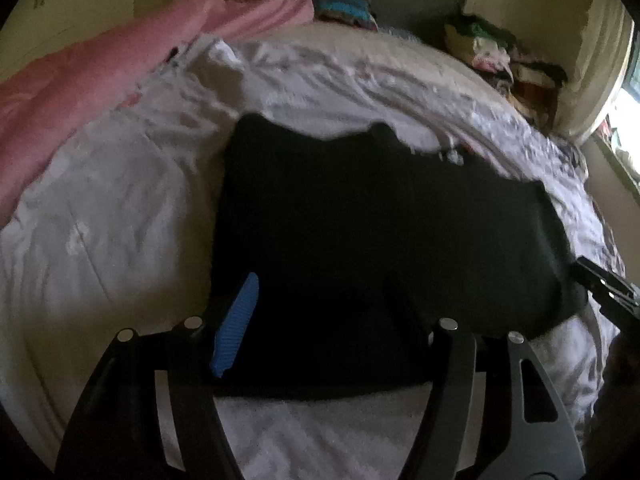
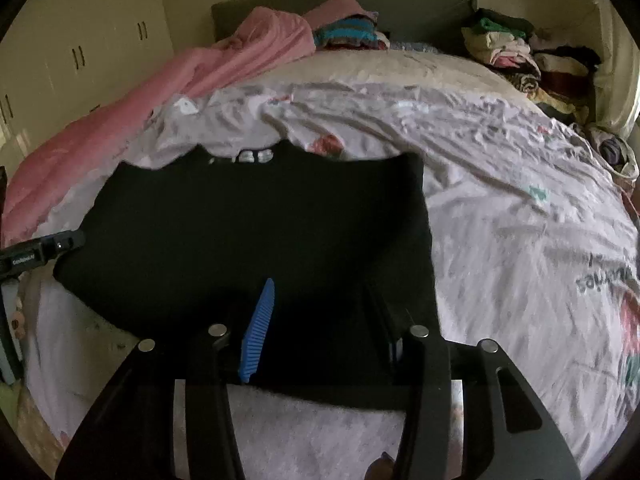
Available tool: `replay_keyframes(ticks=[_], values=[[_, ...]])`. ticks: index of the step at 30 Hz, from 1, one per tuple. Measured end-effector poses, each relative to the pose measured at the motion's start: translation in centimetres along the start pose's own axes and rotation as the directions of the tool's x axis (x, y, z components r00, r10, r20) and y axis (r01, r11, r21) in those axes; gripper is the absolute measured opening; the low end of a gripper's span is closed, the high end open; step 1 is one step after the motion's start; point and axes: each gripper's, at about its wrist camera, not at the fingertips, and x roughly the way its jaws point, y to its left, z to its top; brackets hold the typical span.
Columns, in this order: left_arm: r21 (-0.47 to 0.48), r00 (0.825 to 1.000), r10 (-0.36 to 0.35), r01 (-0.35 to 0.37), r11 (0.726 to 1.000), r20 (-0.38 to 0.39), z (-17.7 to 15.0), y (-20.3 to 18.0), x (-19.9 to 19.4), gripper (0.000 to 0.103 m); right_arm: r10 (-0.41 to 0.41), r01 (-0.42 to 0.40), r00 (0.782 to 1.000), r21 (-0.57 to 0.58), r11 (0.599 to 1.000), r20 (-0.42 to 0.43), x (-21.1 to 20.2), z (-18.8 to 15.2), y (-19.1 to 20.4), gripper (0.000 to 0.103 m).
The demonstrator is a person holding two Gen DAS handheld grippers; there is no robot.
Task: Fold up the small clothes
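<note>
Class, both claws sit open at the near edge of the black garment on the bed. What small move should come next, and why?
Probably close both claws on the near hem. The black garment lies spread flat on the bed sheet, and the left claw and right claw each straddle its near edge with fingers apart, gripping nothing yet.

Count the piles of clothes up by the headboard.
2. One striped teal and pink pile sits beside the pink blanket near the middle of the headboard; a larger mixed pile fills the far right corner. More may be hidden behind them.
</note>
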Motion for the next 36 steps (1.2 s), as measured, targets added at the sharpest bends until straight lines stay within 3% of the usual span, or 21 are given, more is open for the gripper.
replay_keyframes(ticks=[5, 21, 23, 27, 31, 33, 36], values=[[0.015, 1.000, 0.006, -0.006, 1.000, -0.016, -1.2, -0.3, 0.1, 0.063, -0.009, 0.009, 0.999, 0.008, 1.000, -0.040, 0.4, -1.4, -0.2, 0.047], [0.046, 0.999, 0.039, -0.038, 0.998, -0.017, -3.0, -0.4, -0.4, 0.063, -0.037, 0.040, 0.998, 0.065, 0.997, -0.055, -0.2, -3.6, -1.3, 0.050], [0.051, 0.999, 0.042, -0.041, 0.998, -0.015, -3.2, -0.4, -0.6, 0.063, -0.039, 0.042, 0.998, 0.073, 0.996, -0.051, -0.5, -3.8, -1.3, 0.053], [0.060, 0.999, 0.043, -0.043, 0.997, -0.009, -3.6, -0.4, -1.0, 0.067, -0.049, 0.052, 0.998, 0.075, 0.996, -0.037, -1.2, -4.0, -1.0, 0.069], [0.051, 0.999, 0.042, -0.041, 0.998, -0.014, -4.0, -0.2, -1.6, 0.080, -0.081, 0.082, 0.997, 0.059, 0.995, -0.015, -2.3, -4.1, -0.2, 0.086], [0.032, 0.999, 0.028, -0.028, 0.999, -0.018, -4.3, 0.3, -2.0, 0.082, -0.084, 0.084, 0.996, 0.059, 0.995, -0.001, -2.9, -4.1, 0.2, 0.091], [0.004, 1.000, 0.022, -0.022, 1.000, -0.006, -4.4, 1.0, -2.8, 0.093, -0.087, 0.086, 0.996, 0.043, 0.995, 0.017, -3.8, -4.0, 1.1, 0.095]])
